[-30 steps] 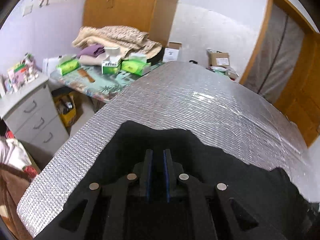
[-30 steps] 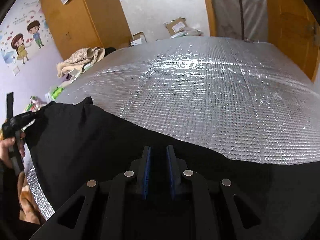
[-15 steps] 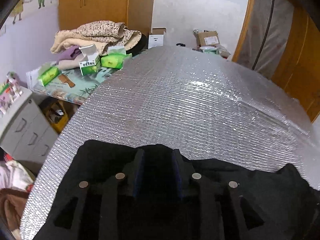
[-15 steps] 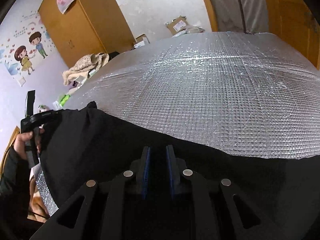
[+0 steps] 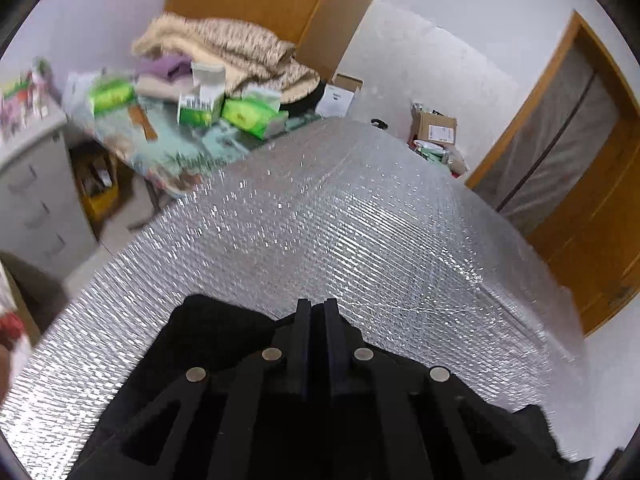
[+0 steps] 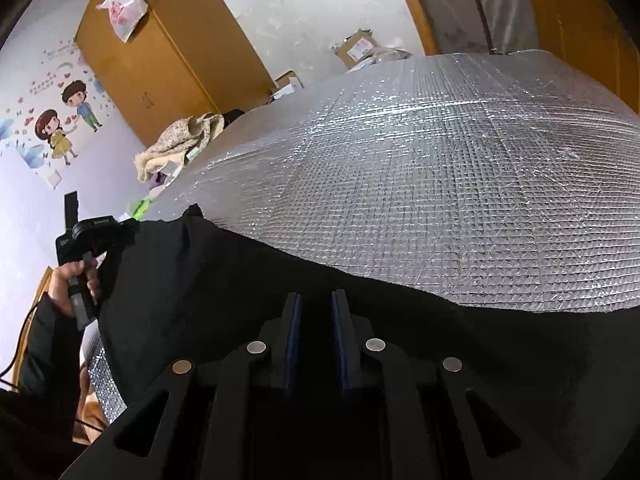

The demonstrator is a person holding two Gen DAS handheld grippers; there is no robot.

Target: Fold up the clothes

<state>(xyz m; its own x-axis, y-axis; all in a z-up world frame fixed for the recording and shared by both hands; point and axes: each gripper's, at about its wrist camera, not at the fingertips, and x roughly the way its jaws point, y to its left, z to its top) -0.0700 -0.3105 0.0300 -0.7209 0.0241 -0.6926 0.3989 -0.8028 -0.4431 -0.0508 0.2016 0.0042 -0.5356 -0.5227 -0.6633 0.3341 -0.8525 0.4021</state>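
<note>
1. Black cloth garment (image 6: 248, 280) is lying along the near edge of the silver quilted foil-covered surface (image 6: 440, 184), spreading under and around both tools, with its long axis running sideways across the right wrist view, from the left gripper (image 6: 94, 236) at its left end to the far right side of that view.
2. Right gripper (image 6: 316, 312) is pointing down over the middle of the garment, its blue-padded fingers (image 6: 294, 332) standing a narrow gap apart with dark cloth between them; I cannot tell whether the pads are pressing on it.
3. In the left wrist view, the left gripper (image 5: 316, 312) is showing its jaws drawn nearly together after having just been closing; the black garment (image 5: 216, 332) is bunching just to its left and beneath it, but whether any cloth is caught between the tips I cannot tell.
4. A hand (image 6: 74, 280) in a dark sleeve is gripping the handle of the left tool at the garment's left corner.
5. Ahead of both tools the foil surface is stretching away bare.
6. Beyond it, to the left tool's far left, a beige patterned blanket (image 5: 224, 52) is sitting heaped on a cluttered side table (image 5: 168, 152) with green tissue packs (image 5: 248, 114).
</note>
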